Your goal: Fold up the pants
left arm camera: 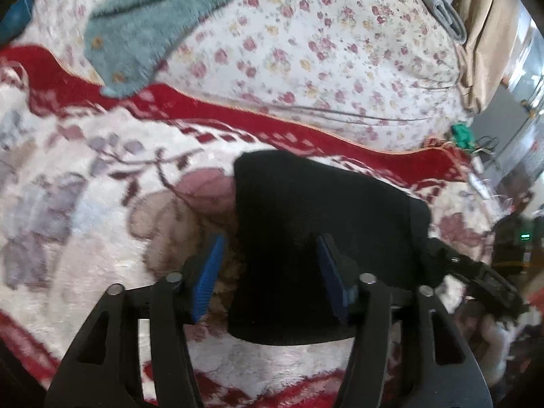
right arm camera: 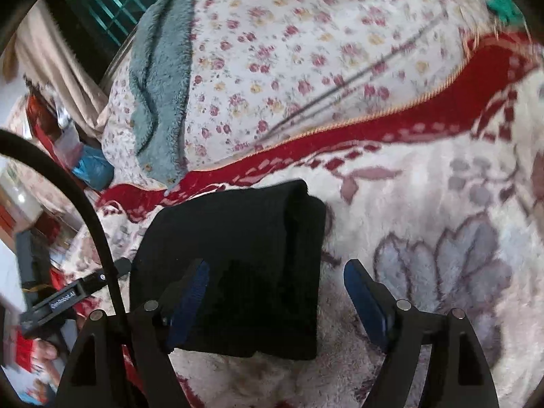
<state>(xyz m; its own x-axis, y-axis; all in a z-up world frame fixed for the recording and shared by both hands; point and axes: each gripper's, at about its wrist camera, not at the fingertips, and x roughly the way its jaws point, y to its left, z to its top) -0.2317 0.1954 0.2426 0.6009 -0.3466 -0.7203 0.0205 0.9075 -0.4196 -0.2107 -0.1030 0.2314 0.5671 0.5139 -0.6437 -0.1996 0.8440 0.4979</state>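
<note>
**Both grippers open over folded pants**

Left gripper (left arm camera: 268, 272): fingers were spread apart, nothing clamped. Blue pads (left arm camera: 207, 282) sat either side of the near-left part of the black pants (left arm camera: 323, 224); contact with the cloth couldn't be read, frames blurred.

Right gripper (right arm camera: 275, 292): also spread wide, holding nothing. Its left pad overlapped the pants (right arm camera: 238, 272) in view, right pad was out over bare blanket.

Pants were a compact dark folded bundle lying flat on the plush white-and-red floral blanket (left arm camera: 102, 204), just below its red border band (left arm camera: 238, 115). In the right wrist view a thicker folded edge ran along the bundle's far right side.

Around it: floral-print quilt (left arm camera: 323, 51) beyond the red band, a teal fleece garment (left arm camera: 136, 23) lying on the quilt, well apart from the pants. A thin dark cord (right arm camera: 340, 88) ran across the quilt. A black cable (right arm camera: 85, 210) arced across the left of the right wrist view, in front of the room clutter.
</note>
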